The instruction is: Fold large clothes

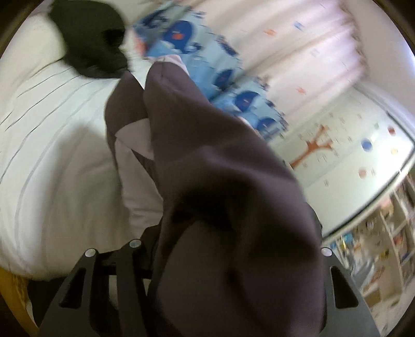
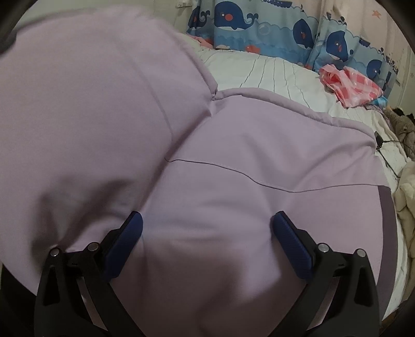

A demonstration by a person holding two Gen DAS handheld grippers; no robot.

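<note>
A: Where's the garment?
B: The garment [image 2: 233,166] lies on the bed [image 2: 272,72], lilac side up; whale curtain [image 2: 259,23] far behind.
A: Grippers?
B: Right gripper [image 2: 206,234] spread wide, blue pads [image 2: 288,233] on the cloth. Left gripper [image 1: 207,259] clenched on a dark fold, lifted.

left wrist view: dark purple garment [image 1: 233,181] drapes over left hand-held gripper [image 1: 207,259], hiding both fingertips and gap between them; grip cannot be told. whole frame motion-blurred: whale curtain [image 1: 207,51], wall chart [image 1: 337,155], shelves [image 1: 389,246] at lower right all smeared, contents unreadable. black item [image 1: 88,39] at upper left shapeless. right wrist view: lilac garment [image 2: 207,155] cut off by left and bottom edges; small dark things [image 2: 399,116] at right edge too small to tell.
</note>
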